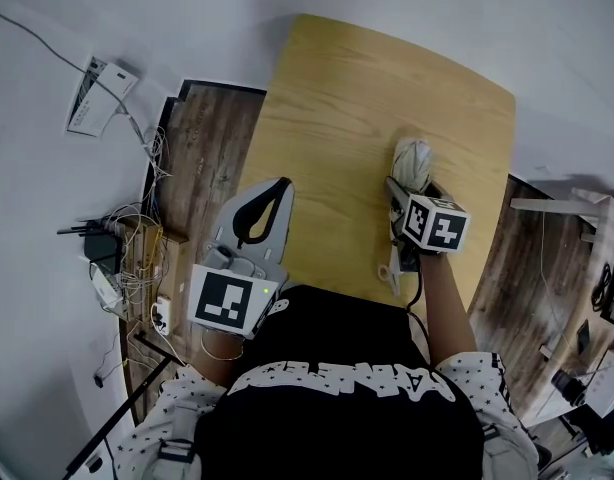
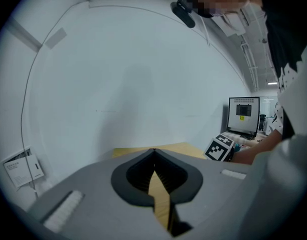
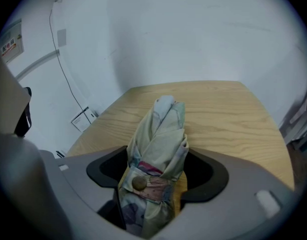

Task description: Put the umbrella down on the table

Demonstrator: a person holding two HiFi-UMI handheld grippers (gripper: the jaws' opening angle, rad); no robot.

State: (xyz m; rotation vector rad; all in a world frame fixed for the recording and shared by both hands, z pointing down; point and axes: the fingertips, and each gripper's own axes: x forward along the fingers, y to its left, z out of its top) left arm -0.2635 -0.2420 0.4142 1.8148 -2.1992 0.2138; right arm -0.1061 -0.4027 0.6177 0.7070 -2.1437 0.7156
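Right claw point(image 3: 157, 159) loose around umbrella point(image 3: 161, 129) | table point(image 3: 218, 109) beneath | cables point(image 1: 137, 233) floor-left

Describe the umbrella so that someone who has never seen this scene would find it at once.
Start at the light wooden table by the white wall. Toward its right side, just ahead of the right gripper, is the umbrella, between that gripper's jaws. It is a folded, pale cream bundle of fabric cinched by a strap with a round button, the only fabric thing there.
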